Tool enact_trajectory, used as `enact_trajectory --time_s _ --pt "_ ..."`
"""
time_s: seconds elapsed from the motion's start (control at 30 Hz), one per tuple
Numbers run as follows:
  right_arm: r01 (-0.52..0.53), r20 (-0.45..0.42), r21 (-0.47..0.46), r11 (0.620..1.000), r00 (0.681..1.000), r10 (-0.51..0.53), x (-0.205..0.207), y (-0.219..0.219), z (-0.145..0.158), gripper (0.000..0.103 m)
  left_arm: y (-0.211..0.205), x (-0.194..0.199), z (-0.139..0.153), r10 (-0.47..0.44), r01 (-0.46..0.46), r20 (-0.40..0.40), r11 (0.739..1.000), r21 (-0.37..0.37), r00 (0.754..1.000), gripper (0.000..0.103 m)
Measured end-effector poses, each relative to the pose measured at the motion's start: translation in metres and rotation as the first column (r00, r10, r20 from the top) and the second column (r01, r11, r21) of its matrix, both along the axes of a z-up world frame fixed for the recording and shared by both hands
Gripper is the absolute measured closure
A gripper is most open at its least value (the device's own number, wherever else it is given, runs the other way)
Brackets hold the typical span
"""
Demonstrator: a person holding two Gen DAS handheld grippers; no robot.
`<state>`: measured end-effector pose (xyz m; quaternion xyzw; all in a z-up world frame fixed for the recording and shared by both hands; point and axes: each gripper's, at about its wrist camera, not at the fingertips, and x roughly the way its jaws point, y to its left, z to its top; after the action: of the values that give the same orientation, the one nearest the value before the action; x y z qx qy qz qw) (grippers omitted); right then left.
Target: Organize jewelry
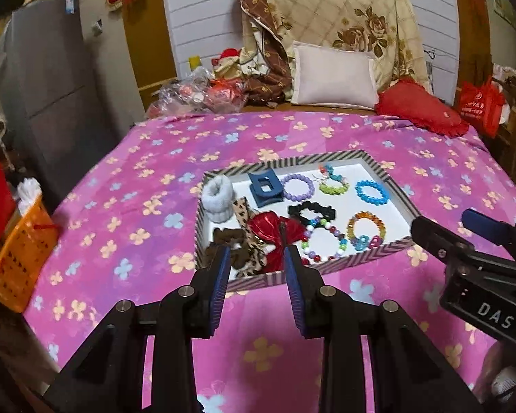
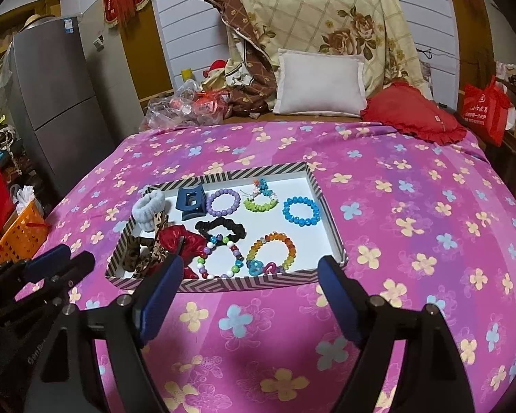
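Observation:
A striped-rim white tray [image 1: 352, 155] [image 2: 330, 220] lies on the pink flowered bedspread. It holds several pieces: a purple bead bracelet [image 2: 223, 202], a blue bead bracelet [image 2: 301, 210], a green one [image 2: 260, 203], an amber bracelet [image 2: 272, 250], a multicolour bead bracelet [image 2: 218, 256], a black scrunchie [image 2: 220, 228], a blue claw clip [image 2: 191, 203], a white scrunchie [image 2: 149, 210], a red bow [image 1: 275, 235] and a leopard scrunchie [image 2: 141, 253]. My left gripper [image 1: 258, 258] is open and empty just before the tray's near rim. My right gripper [image 2: 249, 268] is open wide and empty at the near rim.
An orange basket [image 1: 15, 258] stands at the bed's left edge beside a grey fridge [image 2: 51, 103]. A white pillow [image 2: 321, 84], a red cushion [image 2: 412, 112], folded quilts and plastic bags lie at the bed's far end. A red bag [image 2: 485, 110] hangs at the far right.

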<state>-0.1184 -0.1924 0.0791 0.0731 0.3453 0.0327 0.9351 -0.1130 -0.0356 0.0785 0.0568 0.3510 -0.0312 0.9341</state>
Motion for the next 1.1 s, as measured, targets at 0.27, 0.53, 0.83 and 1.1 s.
enact_trajectory --time_s 0.27,0.53,0.83,1.1 --pt "-0.004 -0.01 -0.015 1.0 1.0 0.004 0.001 0.002 -0.004 0.02 0.001 -0.004 0.0 -0.026 0.027 0.02 0.999 -0.032 0.999 0.068" --pt "-0.008 -0.024 -0.016 1.0 1.0 0.008 0.005 0.003 -0.01 0.02 -0.008 -0.007 -0.003 -0.062 0.061 0.048 0.998 0.035 0.997 0.068" --pt "-0.007 -0.023 -0.033 0.999 1.0 0.006 0.008 0.004 -0.013 0.02 -0.007 -0.007 0.004 -0.005 -0.007 0.134 0.996 0.088 0.991 0.068" --pt "-0.005 -0.001 -0.064 0.998 1.0 0.005 0.011 0.006 -0.006 0.02 0.0 0.002 0.006 0.017 -0.02 0.11 0.999 0.03 0.994 0.068"
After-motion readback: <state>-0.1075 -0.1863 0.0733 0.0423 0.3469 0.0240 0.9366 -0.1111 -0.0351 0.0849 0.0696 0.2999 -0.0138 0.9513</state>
